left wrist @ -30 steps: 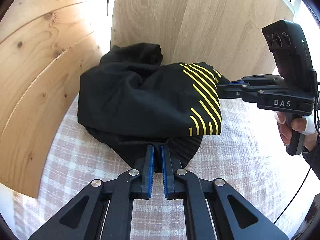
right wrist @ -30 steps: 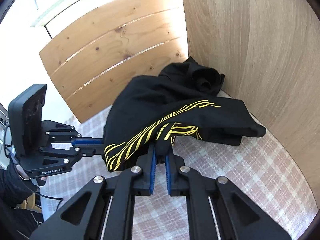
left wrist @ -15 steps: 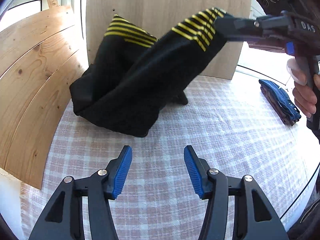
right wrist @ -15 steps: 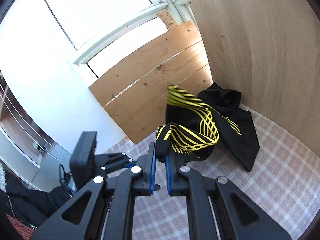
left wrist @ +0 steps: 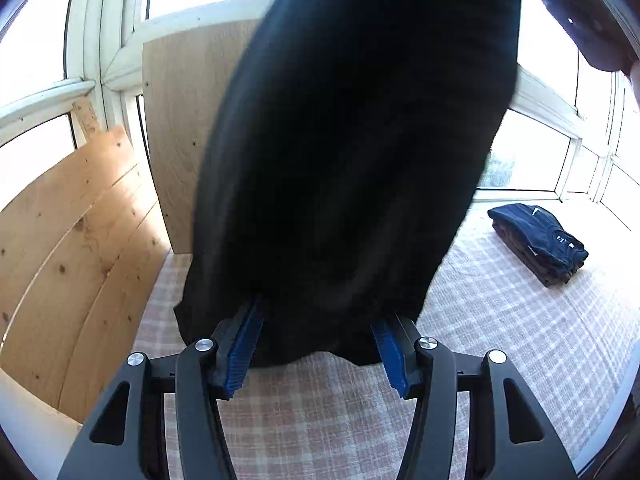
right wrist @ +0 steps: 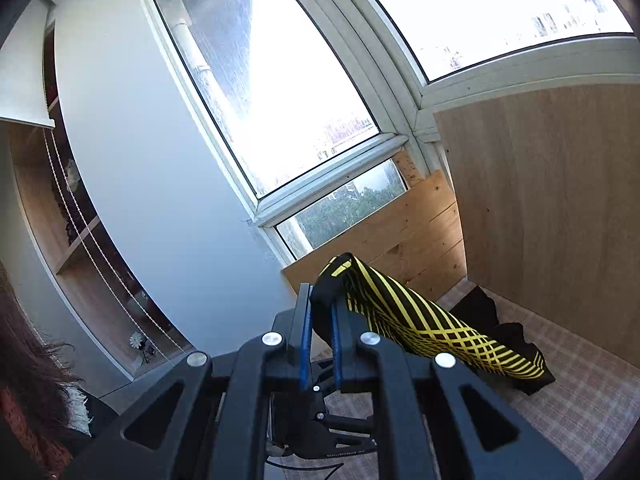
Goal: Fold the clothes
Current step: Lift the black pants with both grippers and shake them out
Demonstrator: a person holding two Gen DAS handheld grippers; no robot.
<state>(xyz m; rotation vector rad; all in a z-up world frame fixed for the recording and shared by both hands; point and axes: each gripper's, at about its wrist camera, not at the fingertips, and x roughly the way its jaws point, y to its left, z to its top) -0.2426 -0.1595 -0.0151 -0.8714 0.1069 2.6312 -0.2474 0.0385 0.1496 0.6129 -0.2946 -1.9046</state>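
Between spread left gripper (left wrist: 316, 344) fingers, black garment (left wrist: 352, 152) hanging lengthwise, hem downward.

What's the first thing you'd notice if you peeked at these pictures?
A big black garment hangs right in front of the left wrist camera, with its bottom edge dipping between the open left tongs. In the right wrist view, the right tongs pinch its yellow-striped part up high against the bright windows. Far off on the checked cloth sits a neat pile of folded dark clothes.
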